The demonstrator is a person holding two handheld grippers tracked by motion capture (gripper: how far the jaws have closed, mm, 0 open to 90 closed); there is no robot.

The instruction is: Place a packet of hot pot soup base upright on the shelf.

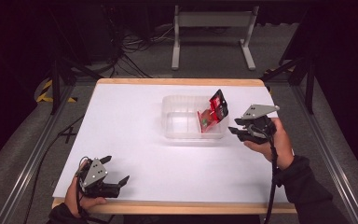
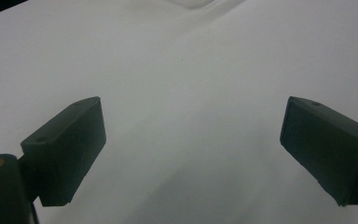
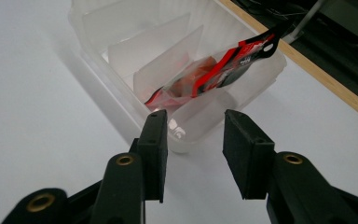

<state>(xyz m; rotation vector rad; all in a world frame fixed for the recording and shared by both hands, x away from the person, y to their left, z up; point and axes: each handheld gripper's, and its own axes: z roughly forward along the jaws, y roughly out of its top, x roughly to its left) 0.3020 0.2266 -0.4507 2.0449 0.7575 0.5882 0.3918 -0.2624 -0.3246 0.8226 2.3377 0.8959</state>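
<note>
A clear plastic container (image 1: 170, 116) with inner dividers sits on the white table, right of centre. A red and black packet (image 1: 214, 112) leans in its right-hand compartment, with its top poking out above the rim. My right gripper (image 1: 233, 130) hovers just right of the container, pointing at it, jaws apart with nothing between them. In the right gripper view the packet (image 3: 209, 77) lies a short way beyond my right gripper (image 3: 193, 121), inside the container (image 3: 88, 18). My left gripper (image 1: 117, 169) rests near the table's front left corner, wide open and empty (image 2: 193, 121).
The white tabletop (image 1: 130, 121) has a wooden edge (image 1: 177, 207) along the front and back. Metal frame rails (image 1: 28, 158) flank both sides. Cables and a grey stand (image 1: 212, 28) lie on the floor behind the table.
</note>
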